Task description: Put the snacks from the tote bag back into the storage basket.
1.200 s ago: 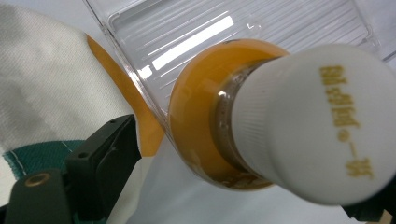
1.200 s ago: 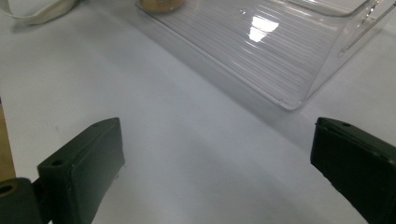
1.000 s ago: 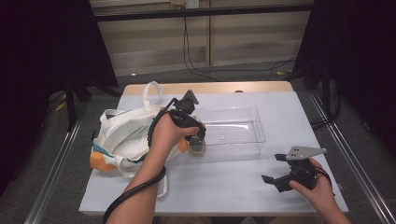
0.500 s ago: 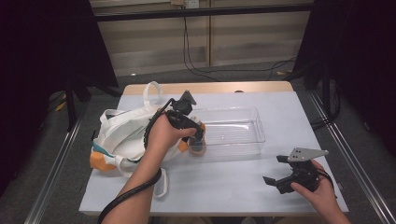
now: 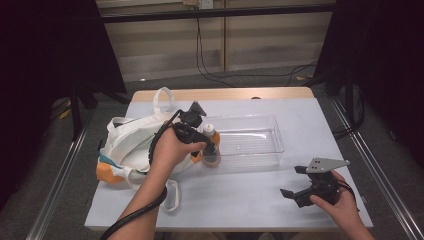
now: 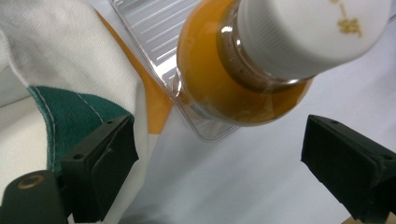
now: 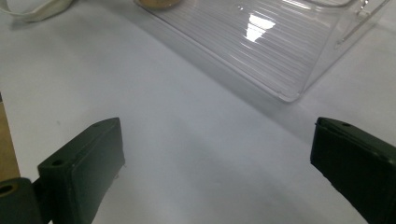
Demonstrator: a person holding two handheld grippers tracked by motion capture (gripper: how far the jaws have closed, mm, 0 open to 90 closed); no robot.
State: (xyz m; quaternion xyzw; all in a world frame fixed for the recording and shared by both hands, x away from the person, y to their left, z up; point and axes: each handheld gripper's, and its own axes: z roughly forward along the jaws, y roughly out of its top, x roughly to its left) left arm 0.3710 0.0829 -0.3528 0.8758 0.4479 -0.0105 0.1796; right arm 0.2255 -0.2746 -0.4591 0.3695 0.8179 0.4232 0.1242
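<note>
A small bottle (image 6: 243, 60) of orange liquid with a white cap stands on the table against the left end of a clear plastic tray (image 5: 260, 142). In the high view the bottle (image 5: 211, 155) sits beside the white cloth bag (image 5: 130, 145). My left gripper (image 6: 224, 177) hovers just above and behind the bottle, open, with both jaws wide of it and not touching. My left gripper (image 5: 206, 141) is held from the bag side. My right gripper (image 5: 300, 186) is open over bare table near the front right, and the tray (image 7: 280, 46) lies beyond its jaws.
The bag (image 6: 51, 79) has green and orange trim and loose handles; it covers the table's left part. White table (image 5: 240, 200) stretches between the tray and the front edge. Dark curtains and cables stand behind the table.
My left gripper has eased back a little from the bottle, so the white cap now shows. My right gripper has drifted slightly toward the front edge.
</note>
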